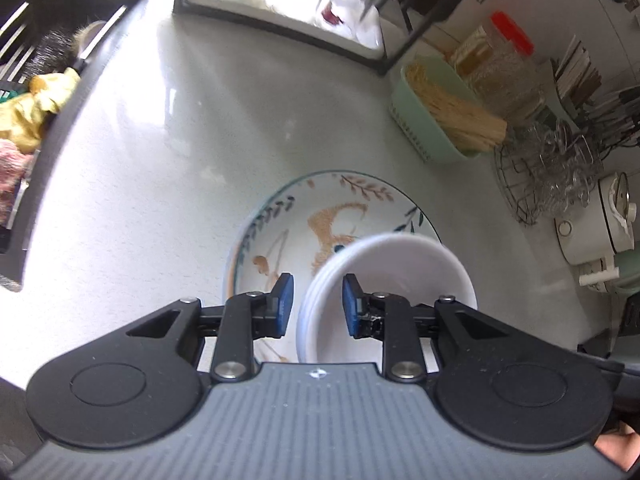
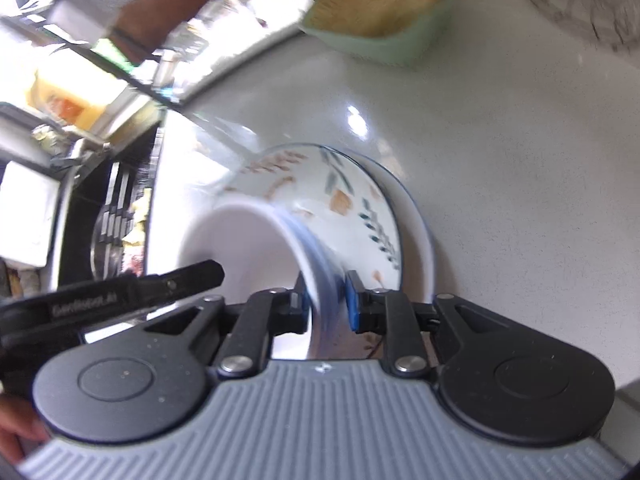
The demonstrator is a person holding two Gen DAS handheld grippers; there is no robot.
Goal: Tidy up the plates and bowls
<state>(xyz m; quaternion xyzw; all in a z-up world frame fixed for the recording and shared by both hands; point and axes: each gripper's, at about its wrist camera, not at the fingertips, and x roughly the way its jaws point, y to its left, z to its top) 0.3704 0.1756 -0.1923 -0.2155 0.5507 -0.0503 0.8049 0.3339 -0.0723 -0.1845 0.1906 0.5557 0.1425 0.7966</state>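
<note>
White bowl (image 1: 396,276) is up over the big patterned plate (image 1: 296,224), which sits flat on a pale glossy countertop (image 1: 168,152). The bowl looks like a nested stack, you can see several rims on its left side. The left gripper (image 1: 317,303) has its blue pads spread apart on either side of the bowl's near rim, not pinching it as far as I can see. From the right wrist view, the right gripper (image 2: 327,300) is clamped on that bowl's rim (image 2: 320,280), wall squeezed between the pads, bowl tipped on its side and blurry.

Around the counter: a mint green basket (image 1: 436,120) full of chopsticks at the back right, a jar with a red lid (image 1: 508,60) behind it, a wire rack of glass cups (image 1: 548,168) just beside it. A black-framed rack with upturned glasses (image 1: 304,4) sits at the far edge, and a dark sink (image 1: 44,92) with a yellow cloth is off to the left.
</note>
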